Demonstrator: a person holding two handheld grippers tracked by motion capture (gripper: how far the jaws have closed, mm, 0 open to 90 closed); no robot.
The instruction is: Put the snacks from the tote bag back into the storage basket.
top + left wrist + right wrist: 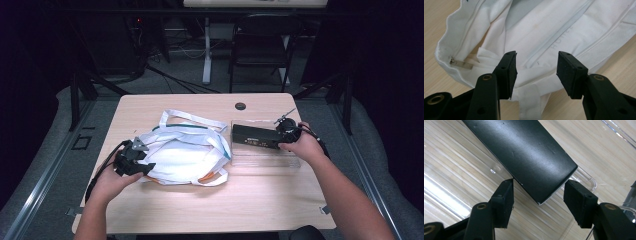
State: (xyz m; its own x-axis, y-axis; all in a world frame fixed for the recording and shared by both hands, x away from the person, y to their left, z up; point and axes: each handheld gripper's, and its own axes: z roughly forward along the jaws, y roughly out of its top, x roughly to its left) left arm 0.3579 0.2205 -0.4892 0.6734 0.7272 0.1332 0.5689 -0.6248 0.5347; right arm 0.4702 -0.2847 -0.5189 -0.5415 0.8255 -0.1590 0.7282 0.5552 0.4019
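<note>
While the person's right claw hovers around the near end of the black box, its jaws stand apart with the box's corner between them, one pad at the edge, the other a little off; I cannot tell that they press yet. That long black box lies in a clear plastic tray at the right of the worktop, touching the tray floor. It looks stiff and flat-sided, with a smooth matt skin that may slide under rubber pads, and its length suggests it will tip if taken only by the end. A hold across the narrow width, further in from the corner, seems surer to me.

Over on the left, the other claw is half open above the white cloth bag, gripping nothing that I can see. This bag lies crumpled mid-worktop, soft and light by the look of it, with loose straps and a zip pull; its hemmed mouth edge looks the firmest place to pinch.
</note>
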